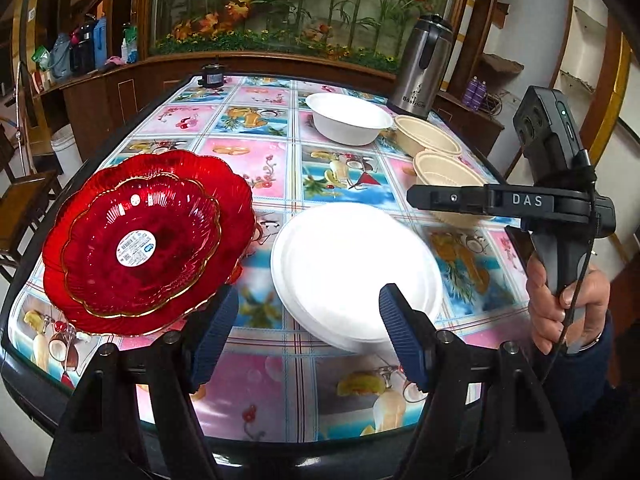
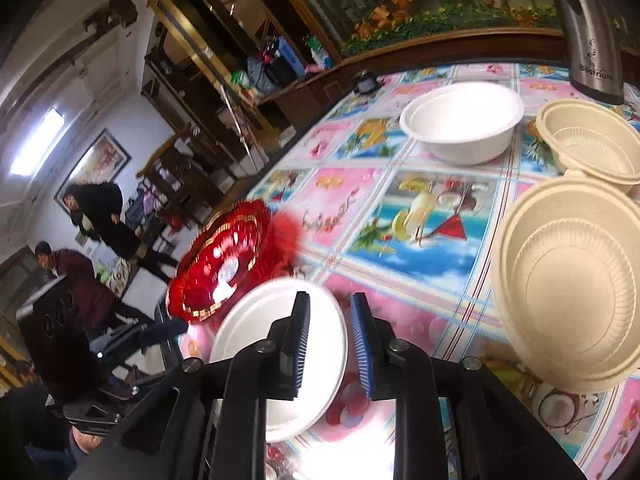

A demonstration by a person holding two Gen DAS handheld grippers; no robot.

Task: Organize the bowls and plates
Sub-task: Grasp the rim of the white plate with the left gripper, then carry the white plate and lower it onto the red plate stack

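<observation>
The white plates [image 1: 356, 276] sit stacked near the table's [image 1: 264, 392] front edge, red plates [image 1: 148, 240] just left. The left gripper [image 1: 310, 336] hovers wide open, empty. The right gripper [image 2: 330, 346] has its jaws partly open astride the white plates' rim, not clamped. Bowls [image 1: 436, 146] sit further back.

At your nine o'clock, ruby-red ribbed plates [image 1: 144, 240] edged in gold; at centre, plain white plates [image 1: 352, 268]. Your bench [image 1: 260, 160] wears pink-and-blue fruit-print squares. White bowl [image 1: 348, 118] at twelve, cream ribbed bowls [image 2: 572, 280] at two. Your tongs carry blue ridged pads [image 1: 400, 332].
</observation>
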